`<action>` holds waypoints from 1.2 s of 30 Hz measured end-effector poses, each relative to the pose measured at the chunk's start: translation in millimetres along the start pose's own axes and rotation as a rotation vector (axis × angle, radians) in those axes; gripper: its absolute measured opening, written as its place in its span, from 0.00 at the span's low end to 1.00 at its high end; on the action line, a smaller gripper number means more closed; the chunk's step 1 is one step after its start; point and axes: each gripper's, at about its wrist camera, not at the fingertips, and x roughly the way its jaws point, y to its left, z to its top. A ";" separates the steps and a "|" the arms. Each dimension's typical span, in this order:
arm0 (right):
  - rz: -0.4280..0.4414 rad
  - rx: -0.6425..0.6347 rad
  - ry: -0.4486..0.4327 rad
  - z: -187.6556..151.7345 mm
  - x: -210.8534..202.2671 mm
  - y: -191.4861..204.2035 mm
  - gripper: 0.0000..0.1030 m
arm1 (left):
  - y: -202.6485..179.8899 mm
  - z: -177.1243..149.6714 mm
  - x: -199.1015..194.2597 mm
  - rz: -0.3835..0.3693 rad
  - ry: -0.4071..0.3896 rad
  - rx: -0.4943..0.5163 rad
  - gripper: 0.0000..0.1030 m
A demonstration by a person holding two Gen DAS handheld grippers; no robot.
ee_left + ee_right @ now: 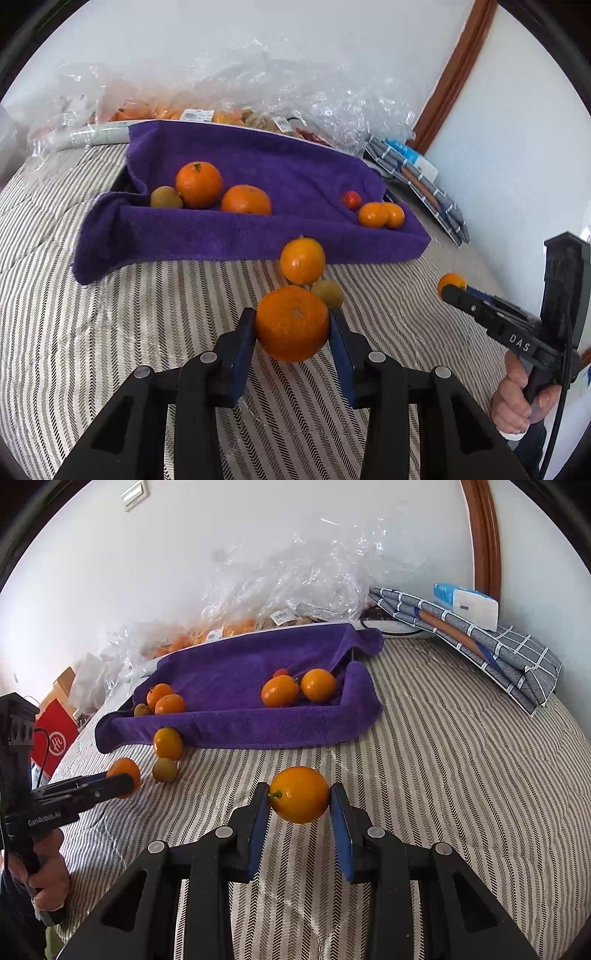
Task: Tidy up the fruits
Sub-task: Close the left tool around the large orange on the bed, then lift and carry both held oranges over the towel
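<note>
My left gripper [292, 320] is shut on a large orange [291, 323], held above the striped cover. My right gripper [300, 795] is shut on a smaller orange [300, 794]; it also shows in the left wrist view [452, 284]. A purple towel tray [258, 229] holds two oranges [198, 184] and a greenish fruit [165, 197] at its left, and two small oranges [380, 215] with a small red fruit [352, 199] at its right. In front of the tray, an orange [302, 260] and a greenish fruit [328, 293] lie on the cover.
Clear plastic bags [258, 96] with more fruit lie behind the tray against the wall. A folded checked cloth [480, 638] with a blue-white packet [465, 603] lies at the back right. A red box [55, 738] stands off the bed's left edge.
</note>
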 end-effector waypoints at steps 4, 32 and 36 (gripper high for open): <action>0.000 0.006 -0.008 0.1 -1.4 -0.8 0.32 | 0.3 -0.2 -4.3 -0.002 -0.025 -0.006 0.36; 0.004 0.066 -0.026 7.0 -29.8 25.8 0.32 | 31.9 12.5 -74.5 0.042 -0.105 -0.064 0.36; 0.013 0.069 -0.040 19.5 -34.7 36.4 0.32 | 31.3 25.8 -81.6 0.061 -0.101 -0.050 0.36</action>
